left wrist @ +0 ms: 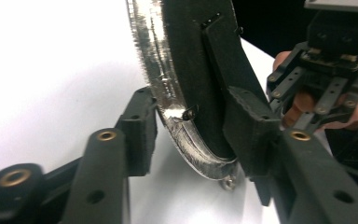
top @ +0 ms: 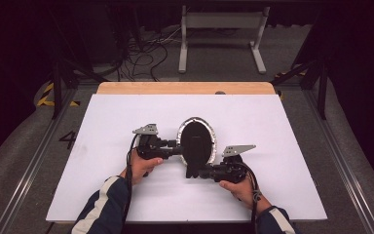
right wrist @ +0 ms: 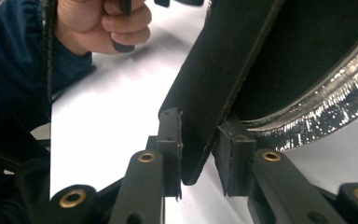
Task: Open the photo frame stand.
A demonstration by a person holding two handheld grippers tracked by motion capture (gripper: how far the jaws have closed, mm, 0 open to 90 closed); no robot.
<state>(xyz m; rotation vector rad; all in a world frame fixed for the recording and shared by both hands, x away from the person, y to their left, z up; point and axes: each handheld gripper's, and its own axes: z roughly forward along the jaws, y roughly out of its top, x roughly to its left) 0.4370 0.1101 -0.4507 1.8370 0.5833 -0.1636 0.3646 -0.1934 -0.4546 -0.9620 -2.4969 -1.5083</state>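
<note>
The right gripper (right wrist: 200,154) pinches the black stand flap (right wrist: 219,84) of an oval frame (top: 196,141). The left gripper (left wrist: 191,135) clamps the frame's silver rim (left wrist: 168,102), probably steadying it on the white table (top: 126,195).

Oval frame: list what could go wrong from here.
1. The right gripper pinches only the black stand flap, near its lower end; a pull might bend the flap or let it slip out.
2. The left gripper has its fingers on either side of the silver rim of the oval frame; a hard squeeze could scuff it.
</note>
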